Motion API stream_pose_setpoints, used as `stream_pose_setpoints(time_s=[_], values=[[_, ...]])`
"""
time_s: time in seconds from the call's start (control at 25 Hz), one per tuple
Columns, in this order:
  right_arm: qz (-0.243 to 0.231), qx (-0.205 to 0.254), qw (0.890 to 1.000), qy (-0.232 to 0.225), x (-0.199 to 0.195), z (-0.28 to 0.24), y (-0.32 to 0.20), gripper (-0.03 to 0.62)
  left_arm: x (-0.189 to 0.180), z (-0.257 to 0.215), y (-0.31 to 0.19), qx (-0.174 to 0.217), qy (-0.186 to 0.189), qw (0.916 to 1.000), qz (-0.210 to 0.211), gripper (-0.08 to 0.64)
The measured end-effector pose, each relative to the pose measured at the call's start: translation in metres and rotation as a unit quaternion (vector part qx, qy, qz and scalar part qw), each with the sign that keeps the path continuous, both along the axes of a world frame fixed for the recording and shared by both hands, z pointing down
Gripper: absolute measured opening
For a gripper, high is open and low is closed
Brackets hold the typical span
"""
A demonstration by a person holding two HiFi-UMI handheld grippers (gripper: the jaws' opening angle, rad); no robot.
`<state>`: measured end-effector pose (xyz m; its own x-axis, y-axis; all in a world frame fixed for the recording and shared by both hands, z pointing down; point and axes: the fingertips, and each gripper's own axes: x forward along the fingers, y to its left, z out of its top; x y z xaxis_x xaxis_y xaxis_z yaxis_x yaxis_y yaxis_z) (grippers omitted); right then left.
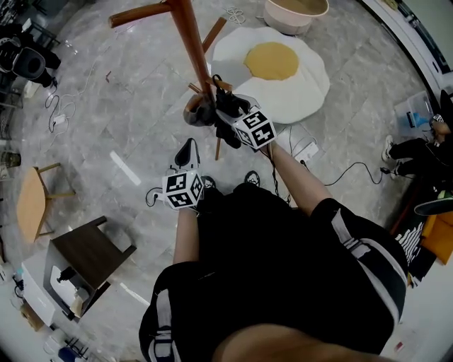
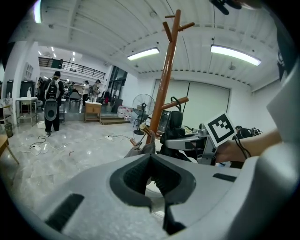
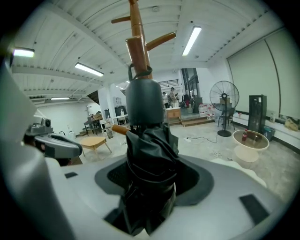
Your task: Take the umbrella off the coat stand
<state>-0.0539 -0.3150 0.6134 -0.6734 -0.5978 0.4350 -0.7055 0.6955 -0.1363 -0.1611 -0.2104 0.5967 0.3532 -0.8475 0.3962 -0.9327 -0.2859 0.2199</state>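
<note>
The brown wooden coat stand [image 1: 191, 42] rises in front of me, its pole and pegs [image 3: 137, 42] in the right gripper view. A folded black umbrella [image 3: 147, 150] with a dark grey handle hangs against the pole, its strap looped at a peg. My right gripper [image 3: 149, 164] is shut on the umbrella's folded cloth; the head view shows it [image 1: 225, 112] at the pole with the umbrella [image 1: 228, 104]. My left gripper [image 1: 187, 150] hangs lower and to the left, apart from the stand. Its jaws [image 2: 150, 157] meet at the tips with nothing between them.
A fried-egg rug [image 1: 283, 71] and a beige basin [image 1: 294, 14] lie beyond the stand. A small wooden table [image 1: 32, 201] and a dark stool [image 1: 88, 251] stand at the left. Cables trail over the floor. A seated person [image 1: 417, 152] is at the right.
</note>
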Motion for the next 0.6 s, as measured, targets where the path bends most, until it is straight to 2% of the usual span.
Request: stream_pose_setpoints(time_s=[0.32,0.6], values=[[0.024,-0.002,1.0,-0.008,0.012,-0.01,0.008,0.245,0.013,0.005,-0.011,-0.005,0.006,0.9993,0.038,0.0],[0.053,0.014,0.998,-0.02,0.028,-0.028,0.02,0.244,0.035,0.009,-0.022,-0.009,0.01,0.9968,0.079,0.0]])
